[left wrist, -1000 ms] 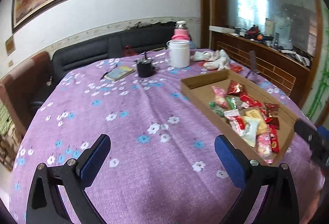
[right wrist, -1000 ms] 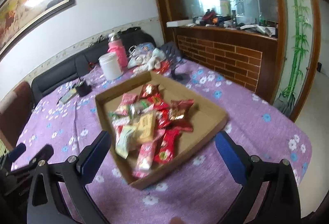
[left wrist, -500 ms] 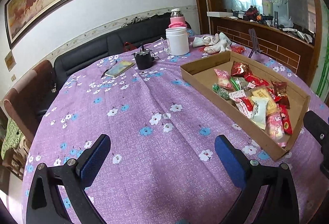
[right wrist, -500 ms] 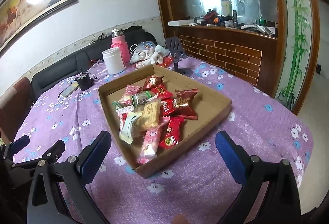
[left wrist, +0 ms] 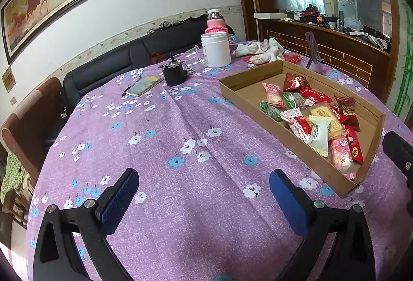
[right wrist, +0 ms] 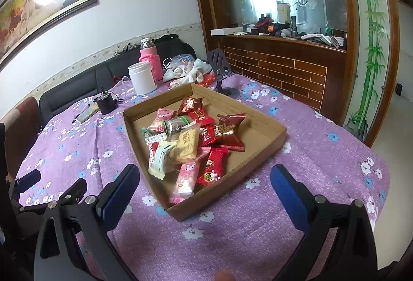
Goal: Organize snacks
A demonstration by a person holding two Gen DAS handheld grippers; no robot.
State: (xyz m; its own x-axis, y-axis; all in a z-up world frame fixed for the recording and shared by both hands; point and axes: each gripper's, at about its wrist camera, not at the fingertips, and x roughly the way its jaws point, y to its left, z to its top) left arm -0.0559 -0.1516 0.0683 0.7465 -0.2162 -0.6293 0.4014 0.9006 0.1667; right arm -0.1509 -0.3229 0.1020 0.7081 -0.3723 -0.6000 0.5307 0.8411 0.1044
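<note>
A shallow cardboard tray [left wrist: 233, 90] [right wrist: 268, 141] lies on the purple flowered tablecloth and holds a heap of wrapped snacks [left wrist: 317, 121] [right wrist: 188, 144]: red, pink, green, yellow and pale packets. My left gripper [left wrist: 204, 195] is open and empty above bare cloth, left of the tray. My right gripper [right wrist: 205, 188] is open and empty, hovering over the tray's near corner. The left gripper also shows at the left edge of the right wrist view [right wrist: 51, 188].
At the far side stand a white jar [left wrist: 215, 52] [right wrist: 142, 78], a pink bottle [left wrist: 215, 21], a small black device [left wrist: 173, 73], a notebook [left wrist: 143, 85], white cloths [left wrist: 260, 50] and a phone stand [right wrist: 222, 74]. A black sofa and a wooden counter lie beyond.
Both grippers have drawn back and risen a little, so more of the table shows. The tray and snacks have not moved. Both stay open.
</note>
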